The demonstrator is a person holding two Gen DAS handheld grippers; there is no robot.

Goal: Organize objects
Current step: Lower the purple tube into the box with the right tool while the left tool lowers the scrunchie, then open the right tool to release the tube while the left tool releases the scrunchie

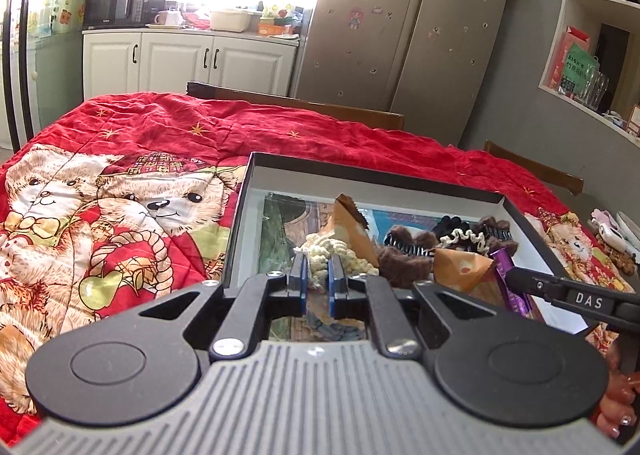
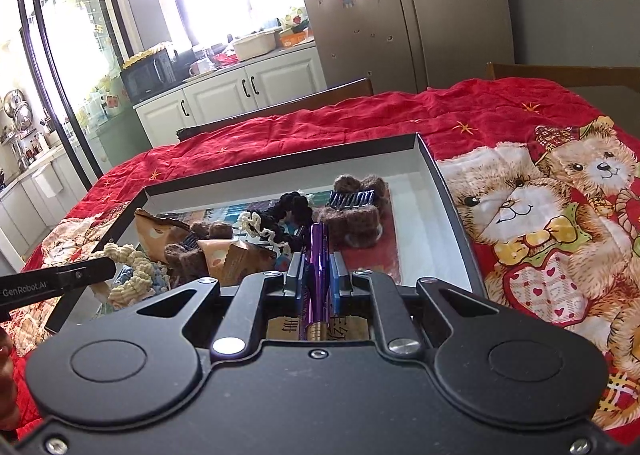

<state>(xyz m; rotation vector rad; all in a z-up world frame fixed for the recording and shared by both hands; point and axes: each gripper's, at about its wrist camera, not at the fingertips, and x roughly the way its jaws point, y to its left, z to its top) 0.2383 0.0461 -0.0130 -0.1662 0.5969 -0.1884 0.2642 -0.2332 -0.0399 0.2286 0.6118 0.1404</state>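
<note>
A shallow black box point(image 1: 400, 187) with a white inside lies on the red bear quilt point(image 1: 120, 175); it also shows in the right wrist view point(image 2: 444, 195). In it lie brown fuzzy hair clips point(image 2: 352, 215), a black scrunchie point(image 2: 294, 209), orange snack wrappers point(image 1: 352, 223) and picture cards. My left gripper point(image 1: 318, 275) is shut on a cream knitted scrunchie point(image 1: 326, 251) over the box's near left part. My right gripper point(image 2: 318, 271) is shut on a purple pen point(image 2: 318, 263) over the box's near edge.
Small items point(image 1: 612, 239) lie on the table right of the box. Wooden chairs point(image 1: 352, 111) stand behind the table. A steel fridge point(image 1: 400, 15), white cabinets point(image 1: 180, 59) and a wall shelf point(image 1: 592, 47) stand beyond.
</note>
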